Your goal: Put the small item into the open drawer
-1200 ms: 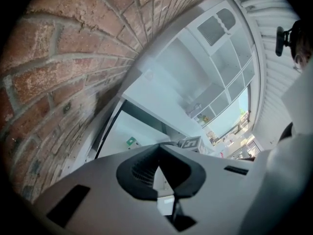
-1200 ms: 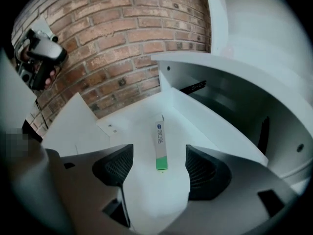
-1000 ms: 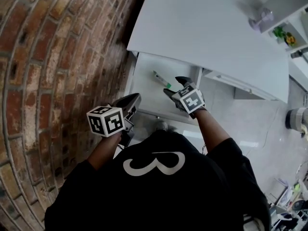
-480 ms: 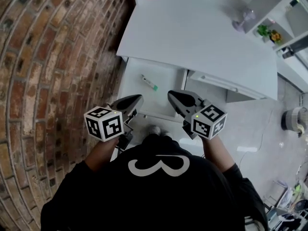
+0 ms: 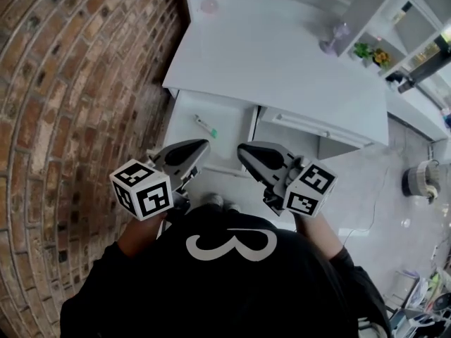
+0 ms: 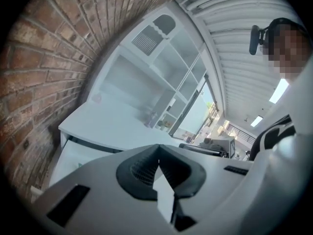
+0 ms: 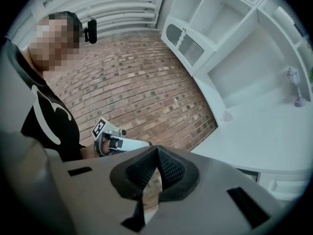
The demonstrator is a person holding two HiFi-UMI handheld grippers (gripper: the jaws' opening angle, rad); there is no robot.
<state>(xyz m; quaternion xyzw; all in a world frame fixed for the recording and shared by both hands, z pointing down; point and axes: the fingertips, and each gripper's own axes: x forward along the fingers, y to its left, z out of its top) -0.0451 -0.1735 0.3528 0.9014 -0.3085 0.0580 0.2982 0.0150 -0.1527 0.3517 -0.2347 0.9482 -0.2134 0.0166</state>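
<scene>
Shut tight on nothing: left gripper (image 5: 203,144), pads pressed together, no gap and no object between them. Same for the right gripper (image 5: 242,149), closed and empty. Both hovering side by side over the near edge of the shallow white open drawer (image 5: 227,118), touching neither it nor each other.

Small item, a slim white stick with a green end (image 5: 205,126), lying flat on the drawer floor toward the left side, well apart from both grippers. Placing apparently done (drawer not pushed shut, though not asked for either).

Possible trouble from here: a knock on the drawer front from a gripper or a knee, with the body so close, enough to send the round-looking stick rolling to a wall or corner. Same risk from a sharp push to shut the drawer. Also a chance of nudging it askew by reaching back in with closed jaws.

Hard to make out: identity of the stick, too small in the head view. Near rim of the drawer hidden behind the 2 grippers and the black-shirted shoulders (image 5: 225,273). In the left gripper view, only a sliver of drawer under the flat white desk top (image 6: 112,126). In the right gripper view, no drawer interior at all, just red brick wall (image 7: 146,82) and the other gripper.
</scene>
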